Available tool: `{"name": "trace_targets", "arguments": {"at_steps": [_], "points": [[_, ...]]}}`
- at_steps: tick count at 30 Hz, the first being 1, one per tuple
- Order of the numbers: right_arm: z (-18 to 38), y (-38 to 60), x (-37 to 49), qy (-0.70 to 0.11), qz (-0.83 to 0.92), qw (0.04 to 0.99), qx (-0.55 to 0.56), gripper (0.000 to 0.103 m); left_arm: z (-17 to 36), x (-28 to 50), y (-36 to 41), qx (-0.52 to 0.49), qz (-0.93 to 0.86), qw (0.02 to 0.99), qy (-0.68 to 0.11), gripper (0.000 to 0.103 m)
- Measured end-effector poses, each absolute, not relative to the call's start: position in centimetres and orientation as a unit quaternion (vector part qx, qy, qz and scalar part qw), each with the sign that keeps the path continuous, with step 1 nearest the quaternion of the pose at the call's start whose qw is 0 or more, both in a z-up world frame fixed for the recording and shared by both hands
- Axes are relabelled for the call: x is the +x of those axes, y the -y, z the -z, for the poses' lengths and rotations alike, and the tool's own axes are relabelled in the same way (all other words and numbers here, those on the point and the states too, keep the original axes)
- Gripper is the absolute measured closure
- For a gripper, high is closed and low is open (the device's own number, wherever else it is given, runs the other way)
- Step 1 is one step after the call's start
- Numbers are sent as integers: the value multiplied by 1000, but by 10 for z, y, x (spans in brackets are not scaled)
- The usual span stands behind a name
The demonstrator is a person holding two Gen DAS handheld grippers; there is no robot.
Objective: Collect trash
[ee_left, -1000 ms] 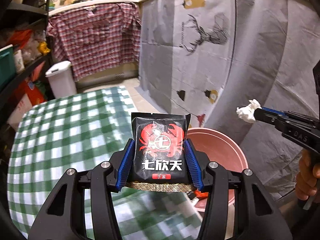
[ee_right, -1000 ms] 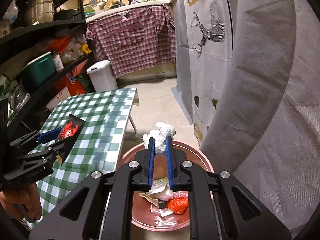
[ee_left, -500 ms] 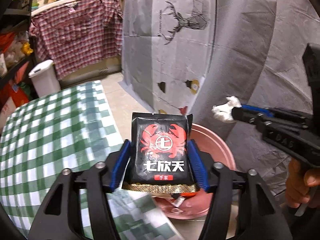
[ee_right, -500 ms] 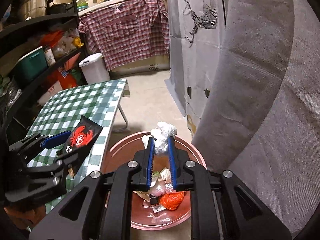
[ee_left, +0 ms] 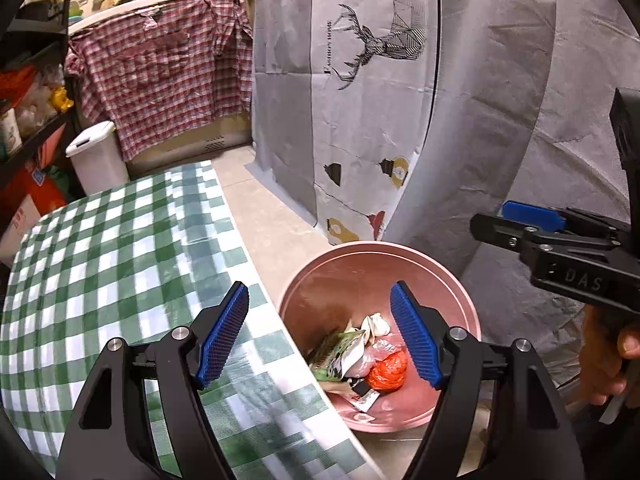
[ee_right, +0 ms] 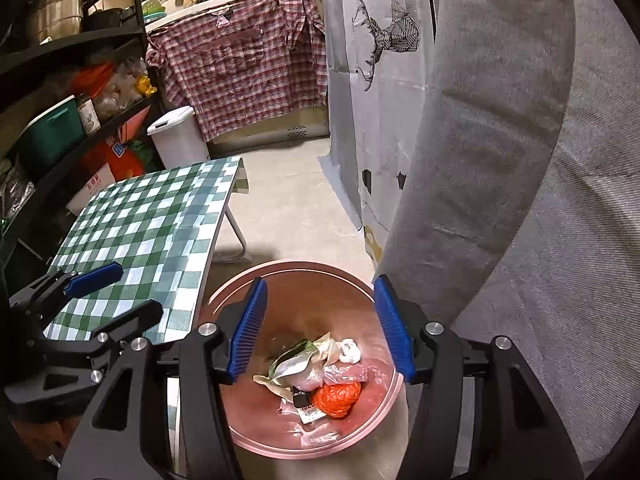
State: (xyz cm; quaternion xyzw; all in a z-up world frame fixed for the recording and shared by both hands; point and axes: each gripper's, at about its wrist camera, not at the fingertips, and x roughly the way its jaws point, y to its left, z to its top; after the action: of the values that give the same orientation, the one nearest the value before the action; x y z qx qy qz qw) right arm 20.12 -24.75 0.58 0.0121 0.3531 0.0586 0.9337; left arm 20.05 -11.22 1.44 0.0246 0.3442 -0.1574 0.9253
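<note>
Below your two grippers, on the floor just right of the checked worktop (ee_left: pixel 120 264), sits the pink basin (ee_right: pixel 248 280), and its near rim is cut off by your own gripper bodies in both views. The trash (ee_right: pixel 316 376) lies heaped on the basin floor: a crumpled red wrapper (ee_right: pixel 338 398), a silvery green-edged packet (ee_left: pixel 340 354), a white wad (ee_right: pixel 350 350) and some clear film, with a small dark piece half buried beside the red wrapper that is too hidden to name. Your left gripper (ee_left: pixel 320 340) has its jaws opening, nothing between the blue pads, and it hangs over the worktop's right edge and the basin's left side, with the heap showing through the gap toward the right pad. Your right gripper (ee_right: pixel 320 328) is also opening with nothing between its pads, and the heap lies directly beneath the gap, well below the fingertips. In the left wrist view your right hand (ee_left: pixel 604 356) is partly cut off at the frame's right edge. The worktop's near part blurs under the lens.
</note>
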Motion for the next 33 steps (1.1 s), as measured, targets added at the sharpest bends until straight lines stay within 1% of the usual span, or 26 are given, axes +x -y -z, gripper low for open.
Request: {"name": "trace_targets", "arguments": {"at_steps": [5,7,9,13,17,19,23,33], "points": [[-23,243,185,-333,-62,941,17,32,-28,189,101,19,150,930,-334,31],[-31,239,175,-323,-60,944,10,21,-34,181,97,20,146,933,-327,31],[-38,237,162,-316,-53,947,6,14,-39,173,94,18,145,935,-322,31],[-50,237,133,-309,-34,951,1,5,-46,152,83,6,130,940,-315,23],[-61,244,100,-313,-13,949,13,5,-52,126,75,2,112,943,-312,14],[-62,247,88,-318,-5,948,21,5,-53,111,69,1,95,944,-316,13],[-58,245,60,-337,4,941,17,5,-53,83,56,-26,79,941,-328,8],[-52,237,27,-330,27,944,-5,5,-45,43,72,-37,72,942,-326,7]]}}
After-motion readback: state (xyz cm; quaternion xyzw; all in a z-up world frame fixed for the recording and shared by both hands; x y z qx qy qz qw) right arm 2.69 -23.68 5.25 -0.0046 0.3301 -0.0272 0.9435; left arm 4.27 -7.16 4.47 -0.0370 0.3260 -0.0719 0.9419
